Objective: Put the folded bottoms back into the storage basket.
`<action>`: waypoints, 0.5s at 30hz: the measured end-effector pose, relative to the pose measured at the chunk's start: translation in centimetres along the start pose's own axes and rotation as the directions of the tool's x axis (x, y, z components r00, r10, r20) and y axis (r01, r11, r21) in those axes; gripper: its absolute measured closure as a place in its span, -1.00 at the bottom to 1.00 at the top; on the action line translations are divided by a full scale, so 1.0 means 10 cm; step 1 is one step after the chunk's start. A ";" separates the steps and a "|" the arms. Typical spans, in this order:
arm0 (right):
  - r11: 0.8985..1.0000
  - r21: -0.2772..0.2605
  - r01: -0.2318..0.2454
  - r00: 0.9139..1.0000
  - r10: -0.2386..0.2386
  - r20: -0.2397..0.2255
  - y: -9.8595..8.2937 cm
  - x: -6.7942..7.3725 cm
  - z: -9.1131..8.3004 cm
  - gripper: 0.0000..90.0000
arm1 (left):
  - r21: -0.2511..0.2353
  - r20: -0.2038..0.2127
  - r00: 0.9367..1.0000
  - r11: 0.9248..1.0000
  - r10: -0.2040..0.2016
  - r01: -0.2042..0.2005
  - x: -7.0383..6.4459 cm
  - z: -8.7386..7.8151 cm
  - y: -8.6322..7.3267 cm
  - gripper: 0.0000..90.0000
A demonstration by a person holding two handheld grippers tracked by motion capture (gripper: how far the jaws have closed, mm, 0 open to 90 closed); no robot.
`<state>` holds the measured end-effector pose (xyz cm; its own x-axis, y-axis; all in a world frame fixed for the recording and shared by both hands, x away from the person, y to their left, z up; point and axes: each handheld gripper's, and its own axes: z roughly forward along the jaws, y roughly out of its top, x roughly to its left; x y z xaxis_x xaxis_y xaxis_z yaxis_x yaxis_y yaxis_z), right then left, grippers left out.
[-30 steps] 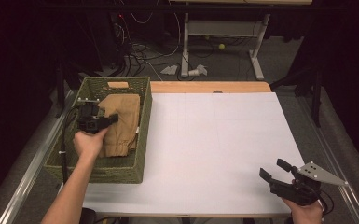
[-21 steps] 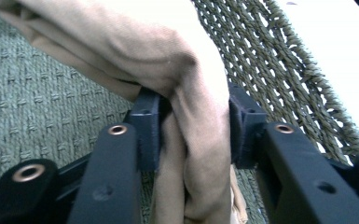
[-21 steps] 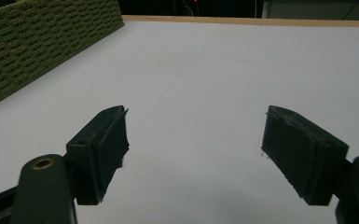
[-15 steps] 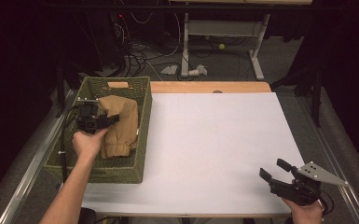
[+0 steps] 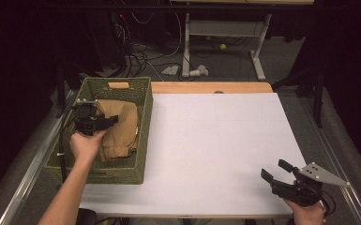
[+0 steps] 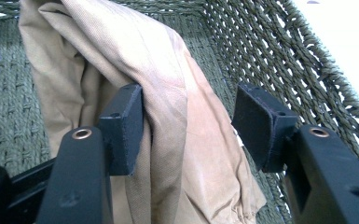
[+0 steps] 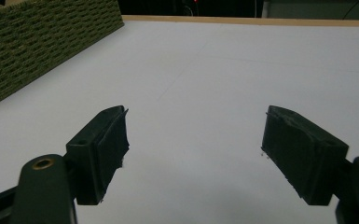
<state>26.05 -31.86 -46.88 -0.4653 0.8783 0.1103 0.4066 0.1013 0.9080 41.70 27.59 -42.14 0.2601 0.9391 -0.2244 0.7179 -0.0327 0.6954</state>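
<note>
Right tongs [image 5: 274, 173]: held at the near right corner of the worktop [image 5: 225, 140], just inside the near edge; jaws spread wide, nothing between them; white surface visible through the gap in the right gripper view [image 7: 193, 149].
Right hand [image 5: 304, 211]: enters from the bottom edge, gripping the tool from behind; grey three-cornered plate on top, pointing toward the right edge of the worktop.
Open room, right side: bare white surface from the right tongs across to the basket wall [image 7: 42, 46] and up to the far wooden edge strip [image 5: 211, 87].
Left forearm: rises from the bottom left, crossing the near rim of the basket [image 5: 98, 174]; hand [image 5: 85, 145] over the basket's left half.
Left tongs [image 5: 110, 121]: inside the basket, jaws pointing toward its right wall; jaws parted to a medium gap with a fold of the tan cloth [image 6: 168, 116] lying between them.
Jaw contact: left-hand pad [image 6: 123, 130] in the left gripper view pressed against the fold; the other pad stands clear of the cloth, so not clamped.
Tan cloth [image 5: 119, 129]: bunched in the basket, lying along its middle from the far end toward the near end; right edge close to the right wall.
Basket: green woven, at the left edge of the worktop, long side running near to far; handle slot in the far wall [image 5: 118, 85].
Clearance in basket: narrow strip of woven floor [image 6: 4, 93] between the cloth and the wall.
</note>
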 end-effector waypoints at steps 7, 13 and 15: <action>1.000 0.000 0.001 1.000 -0.001 0.000 0.00 0.00 0.00 -0.48 | -0.037 -0.015 0.999 0.999 0.032 -0.033 -0.04 -0.08 -0.01 -0.11; 1.000 -0.001 0.001 1.000 -0.001 0.000 0.00 0.00 0.00 -0.48 | -0.048 -0.013 0.998 0.997 0.055 -0.056 -0.08 -0.12 -0.03 -0.14; 1.000 -0.001 0.002 1.000 -0.002 0.000 0.00 0.00 0.00 -0.48 | -0.051 -0.010 0.998 0.997 0.056 -0.056 -0.08 -0.13 -0.03 -0.14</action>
<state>26.03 -31.86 -46.87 -0.4656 0.8783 0.1086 0.4051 0.1024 0.9085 40.40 27.29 -41.28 0.2929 0.9394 -0.1782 0.6683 -0.0679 0.7408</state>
